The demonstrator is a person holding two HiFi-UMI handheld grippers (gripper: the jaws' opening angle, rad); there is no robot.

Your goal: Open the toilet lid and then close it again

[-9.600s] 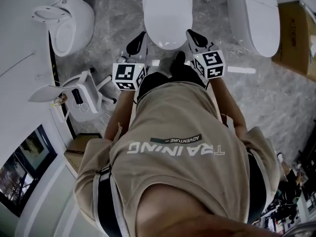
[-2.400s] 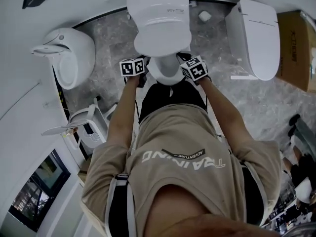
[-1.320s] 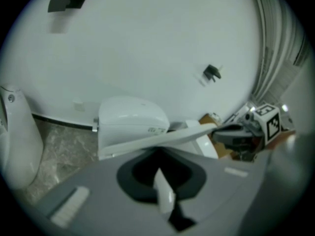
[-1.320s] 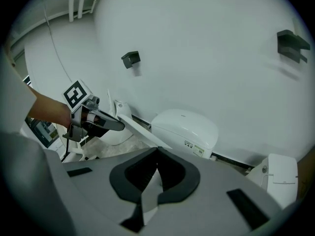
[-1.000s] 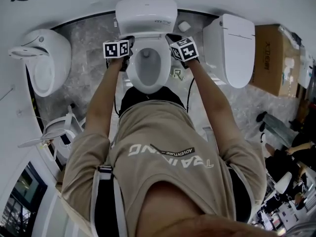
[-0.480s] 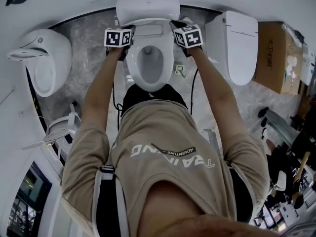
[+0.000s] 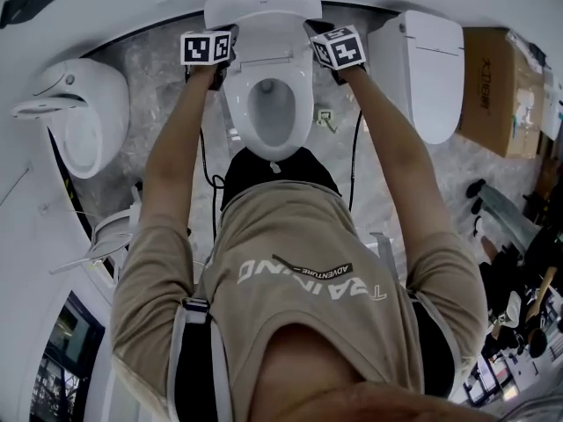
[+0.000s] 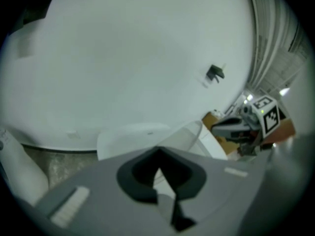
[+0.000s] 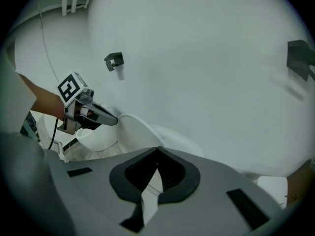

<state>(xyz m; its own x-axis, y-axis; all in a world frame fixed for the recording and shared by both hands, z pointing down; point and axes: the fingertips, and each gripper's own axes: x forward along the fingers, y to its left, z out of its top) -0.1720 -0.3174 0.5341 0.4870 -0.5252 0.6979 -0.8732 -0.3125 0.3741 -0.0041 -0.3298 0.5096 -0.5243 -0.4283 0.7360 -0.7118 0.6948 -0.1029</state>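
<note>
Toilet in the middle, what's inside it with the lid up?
The lid stands up at the back, so the white rim and the grey hollow of the bowl show. Nothing lies in it. The bottom is too dim to tell if there is water.

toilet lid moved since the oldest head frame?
Yes. The toilet lid covered the bowl then; now it stands swung up and back toward the tank, leaving the bowl open.

A closed white toilet [image 7: 431,69] stands right, a cardboard box [image 7: 500,77] beyond it; a white urinal [image 7: 84,117] left, on grey marble floor [image 7: 157,82].
</note>
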